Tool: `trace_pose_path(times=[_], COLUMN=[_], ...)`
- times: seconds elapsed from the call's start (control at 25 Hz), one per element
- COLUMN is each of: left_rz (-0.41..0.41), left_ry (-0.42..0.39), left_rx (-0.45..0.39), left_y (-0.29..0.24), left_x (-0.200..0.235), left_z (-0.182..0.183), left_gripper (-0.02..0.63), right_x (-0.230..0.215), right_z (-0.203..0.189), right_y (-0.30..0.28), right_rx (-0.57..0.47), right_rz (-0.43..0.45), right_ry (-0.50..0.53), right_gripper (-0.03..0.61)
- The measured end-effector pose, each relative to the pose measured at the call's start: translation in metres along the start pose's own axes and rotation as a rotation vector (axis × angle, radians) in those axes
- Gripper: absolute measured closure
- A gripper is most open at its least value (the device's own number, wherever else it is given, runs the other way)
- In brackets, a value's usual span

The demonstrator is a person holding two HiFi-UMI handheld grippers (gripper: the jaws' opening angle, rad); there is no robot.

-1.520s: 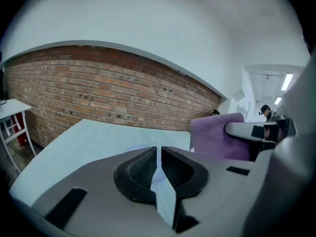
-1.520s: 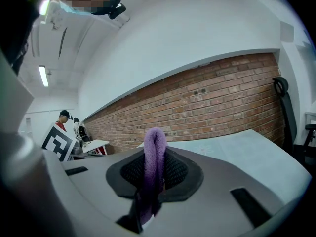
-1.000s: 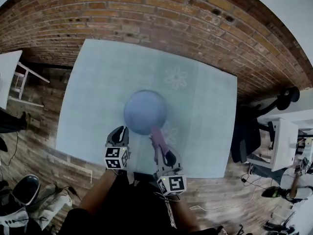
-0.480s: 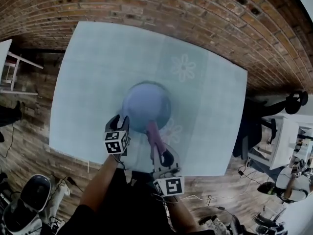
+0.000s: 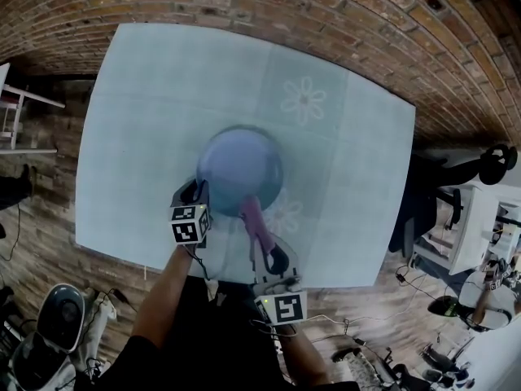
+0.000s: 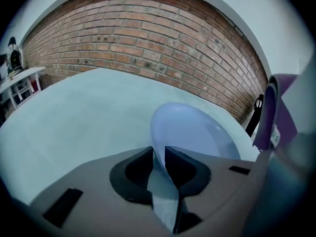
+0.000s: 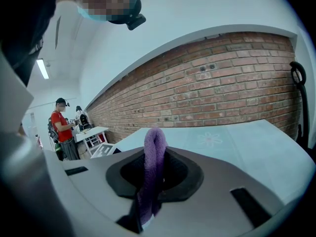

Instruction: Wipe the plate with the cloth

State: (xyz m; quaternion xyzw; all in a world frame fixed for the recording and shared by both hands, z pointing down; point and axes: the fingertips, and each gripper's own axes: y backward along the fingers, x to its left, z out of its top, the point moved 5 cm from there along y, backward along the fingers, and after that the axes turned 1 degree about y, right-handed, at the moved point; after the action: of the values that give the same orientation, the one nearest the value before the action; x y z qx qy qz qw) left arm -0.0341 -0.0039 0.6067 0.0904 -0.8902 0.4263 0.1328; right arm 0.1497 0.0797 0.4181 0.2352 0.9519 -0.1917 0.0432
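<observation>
The left claw (image 6: 159, 154) has just been closing. Its jaws now stand narrow, with the near rim of the plate (image 6: 197, 132) pinched between them and pressed from both sides. The rest of the pale blue plate spreads out ahead of this claw on the desk (image 5: 163, 96). Whether the rim is lifted off the surface cannot be told.

The right claw (image 7: 153, 179) is clamped tight on the cloth (image 7: 154, 152), a purple strip folded into a loop that pokes out ahead of its jaws. In the head view that loop reaches the plate's near edge, just to the right of the left claw. Whether it touches the plate is not clear.

The step in hand appears to be steadying the plate and bringing the cloth onto it. To do it well, the left claw should probably hold only the rim, firmly, so the plate's face is free. The right claw should come down until the soft loop, not the jaws, meets the plate. It can then sweep in overlapping arcs outward from the held edge. Hard pressure on the far side, well away from the left claw, could tip or skid the plate.

The count is two claws, one plate, one cloth, one desk, and two flower prints (image 5: 303, 100) on its cover.
</observation>
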Motion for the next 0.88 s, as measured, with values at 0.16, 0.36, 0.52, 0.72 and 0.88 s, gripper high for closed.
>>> trace_pose_path(times=[0.16, 0.36, 0.52, 0.72, 0.88], left_rz=[-0.018, -0.062, -0.097, -0.086, -0.087], left_ry=[0.019, -0.001, -0.018, -0.121, -0.233], left_rx=[-0.006, 0.004, 0.04, 0.091, 0.106], left_y=[-0.003, 0.004, 0.011, 0.011, 0.008], left_x=[0.0, -0.004, 0.001, 0.008, 0.005], left_z=[0.006, 0.014, 0.01, -0.004, -0.004], left_gripper=[0.54, 0.568, 0.571, 0.569, 0.569], right_x=[-0.002, -0.003, -0.003, 0.0, 0.007], right_z=[-0.003, -0.002, 0.001, -0.004, -0.013], right_y=[-0.001, -0.002, -0.006, -0.015, -0.034], right_rx=[0.004, -0.001, 0.002, 0.014, 0.043], right_rz=[-0.007, 0.003, -0.005, 0.028, 0.09], right_ry=[-0.007, 0.0, -0.022, -0.019, 0.029], right_gripper=[0.514, 0.512, 0.512, 0.514, 0.514])
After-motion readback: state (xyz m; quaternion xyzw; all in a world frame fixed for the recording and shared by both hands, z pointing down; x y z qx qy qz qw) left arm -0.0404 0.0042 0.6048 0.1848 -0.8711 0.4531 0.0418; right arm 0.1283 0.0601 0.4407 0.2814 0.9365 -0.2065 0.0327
